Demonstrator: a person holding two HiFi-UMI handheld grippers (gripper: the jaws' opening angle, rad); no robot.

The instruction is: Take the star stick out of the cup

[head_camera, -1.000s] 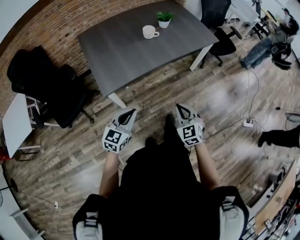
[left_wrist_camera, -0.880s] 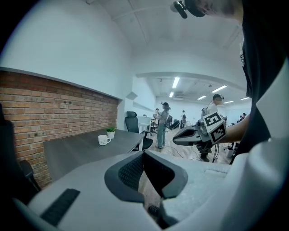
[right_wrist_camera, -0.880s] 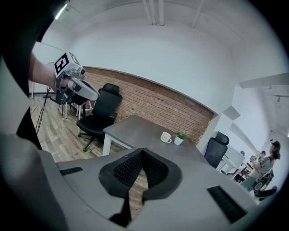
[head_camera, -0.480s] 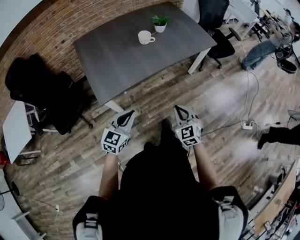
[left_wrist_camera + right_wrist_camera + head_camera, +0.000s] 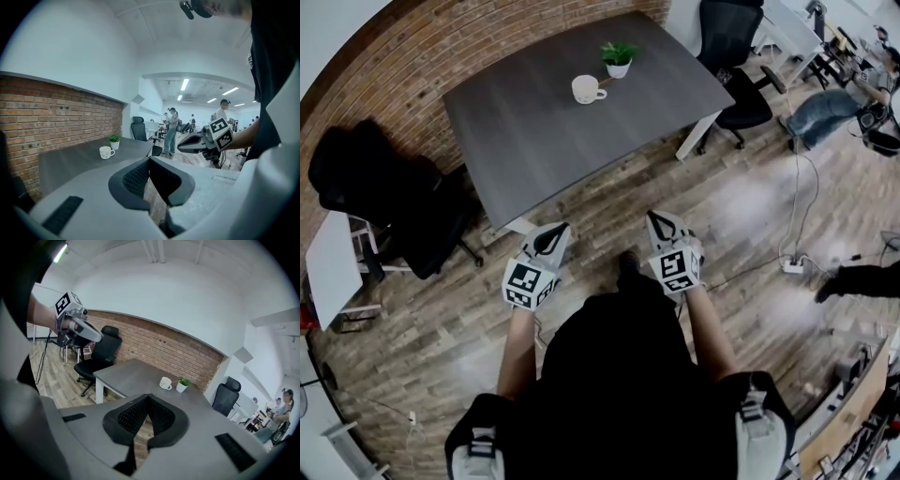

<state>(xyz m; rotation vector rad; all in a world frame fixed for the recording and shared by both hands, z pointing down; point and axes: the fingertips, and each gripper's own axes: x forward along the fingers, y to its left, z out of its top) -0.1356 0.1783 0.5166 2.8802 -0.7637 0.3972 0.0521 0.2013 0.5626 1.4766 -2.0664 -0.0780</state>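
A white cup (image 5: 586,89) stands on the far part of the grey table (image 5: 534,131), next to a small potted plant (image 5: 619,58). In the right gripper view a thin stick (image 5: 174,379) leans out of the cup (image 5: 165,383) towards the plant (image 5: 182,385); its star end is too small to make out. My left gripper (image 5: 558,227) and right gripper (image 5: 658,217) hang side by side over the wood floor, well short of the table. Both are shut on nothing, the jaws meeting at their tips (image 5: 149,159) (image 5: 148,397). The cup (image 5: 106,152) is far ahead of both.
A black office chair (image 5: 394,202) stands left of the table beside a white side table (image 5: 328,258). Two more black chairs (image 5: 736,56) sit at the table's right end. A cable and power strip (image 5: 792,266) lie on the floor at right. People stand in the background.
The table, cup and plant have drifted down and left in the head view as I come closer. Both grippers keep their spot and stay shut.
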